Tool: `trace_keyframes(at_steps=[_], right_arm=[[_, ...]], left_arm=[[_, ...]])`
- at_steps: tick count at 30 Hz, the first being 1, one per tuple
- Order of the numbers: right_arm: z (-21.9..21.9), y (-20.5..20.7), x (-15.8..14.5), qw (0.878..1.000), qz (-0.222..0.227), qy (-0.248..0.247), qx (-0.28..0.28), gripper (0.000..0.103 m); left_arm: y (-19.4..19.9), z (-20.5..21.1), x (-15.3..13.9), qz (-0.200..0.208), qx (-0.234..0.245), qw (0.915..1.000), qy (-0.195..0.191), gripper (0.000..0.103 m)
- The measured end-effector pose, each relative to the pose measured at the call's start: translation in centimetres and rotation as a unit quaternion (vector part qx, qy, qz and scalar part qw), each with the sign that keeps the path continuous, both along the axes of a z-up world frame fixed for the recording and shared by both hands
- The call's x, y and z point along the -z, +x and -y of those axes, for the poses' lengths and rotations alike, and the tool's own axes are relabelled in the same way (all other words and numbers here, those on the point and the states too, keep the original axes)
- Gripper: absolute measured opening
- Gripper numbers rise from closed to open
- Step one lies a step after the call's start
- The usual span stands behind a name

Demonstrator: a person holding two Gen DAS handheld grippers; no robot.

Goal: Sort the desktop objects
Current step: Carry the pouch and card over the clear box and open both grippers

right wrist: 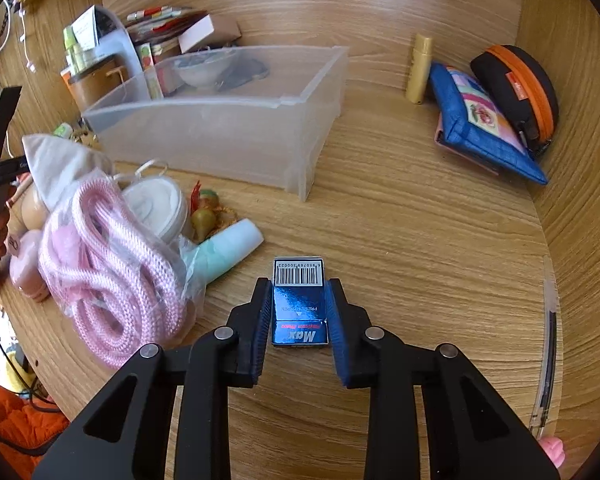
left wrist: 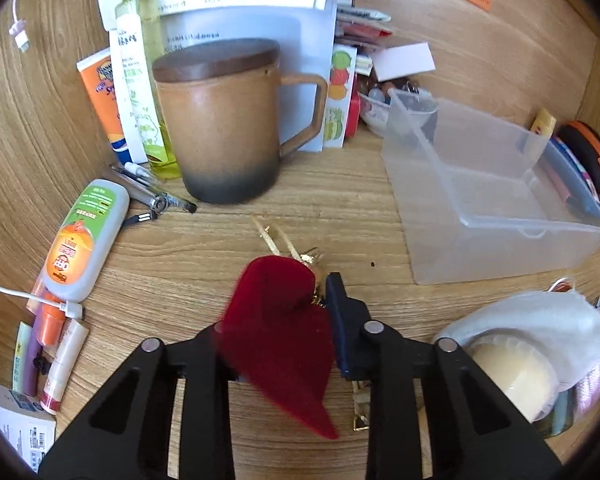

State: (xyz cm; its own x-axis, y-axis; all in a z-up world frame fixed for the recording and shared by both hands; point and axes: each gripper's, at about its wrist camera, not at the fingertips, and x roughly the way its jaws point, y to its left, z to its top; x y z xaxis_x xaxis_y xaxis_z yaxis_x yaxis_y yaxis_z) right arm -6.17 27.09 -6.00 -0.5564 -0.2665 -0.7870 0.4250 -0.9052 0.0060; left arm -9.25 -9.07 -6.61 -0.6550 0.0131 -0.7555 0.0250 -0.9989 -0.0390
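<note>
In the left wrist view my left gripper (left wrist: 276, 320) is shut on a red velvet heart ornament (left wrist: 280, 336) with a gold loop (left wrist: 276, 236), held above the wooden desk. The heart hides the left finger's tip. An empty clear plastic bin (left wrist: 488, 188) stands to the right ahead. In the right wrist view my right gripper (right wrist: 299, 312) is closed around a small blue "Max" box (right wrist: 299, 304) with a barcode, its pads touching the box's sides on the desk. The clear bin (right wrist: 224, 120) stands further ahead to the left.
A brown lidded mug (left wrist: 228, 120), bottles, tubes and pens (left wrist: 152, 192) crowd the left. A white mask over a tape roll (left wrist: 540, 328) lies right. A pink rope in a bag (right wrist: 112, 240), a mint tube (right wrist: 224, 252), a blue pouch (right wrist: 480, 120) and a black-orange case (right wrist: 520, 88) sit around.
</note>
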Motion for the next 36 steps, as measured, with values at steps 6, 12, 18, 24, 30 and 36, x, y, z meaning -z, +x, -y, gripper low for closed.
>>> trace_keyframes(at_steps=[6,12,18,24,30,36], right_arm=[[-0.1,0.0,-1.5,1.0,-0.017,-0.012,0.004,0.025],[0.7,-0.1,-2.4,0.999,-0.031,-0.013,0.0,0.025],[1.3,-0.3,-4.1,0.999,-0.047,-0.019,-0.01,0.025],[2.3,-0.6,-6.5,0.997,-0.076,-0.017,-0.026,0.025],[3.3,-1.3,-8.4,0.994,-0.099,-0.024,-0.041,0.025],[4.7,-2.7,-9.6,0.991,-0.115,-0.035,-0.059,0.025]], left_arm=[[0.5,-0.2,-1.4,-0.016,0.005,0.9999,0.003,0.02],[2.0,-0.5,-2.9,-0.034,0.041,0.9986,-0.003,0.016],[2.7,-1.4,-5.0,-0.058,0.055,0.9968,-0.007,0.016],[3.1,-2.0,-7.3,-0.083,0.103,0.9911,0.006,0.017],[3.1,-2.9,-9.6,-0.106,0.131,0.9857,0.011,0.016],[2.3,-4.1,-11.5,-0.118,0.155,0.9805,0.026,0.016]])
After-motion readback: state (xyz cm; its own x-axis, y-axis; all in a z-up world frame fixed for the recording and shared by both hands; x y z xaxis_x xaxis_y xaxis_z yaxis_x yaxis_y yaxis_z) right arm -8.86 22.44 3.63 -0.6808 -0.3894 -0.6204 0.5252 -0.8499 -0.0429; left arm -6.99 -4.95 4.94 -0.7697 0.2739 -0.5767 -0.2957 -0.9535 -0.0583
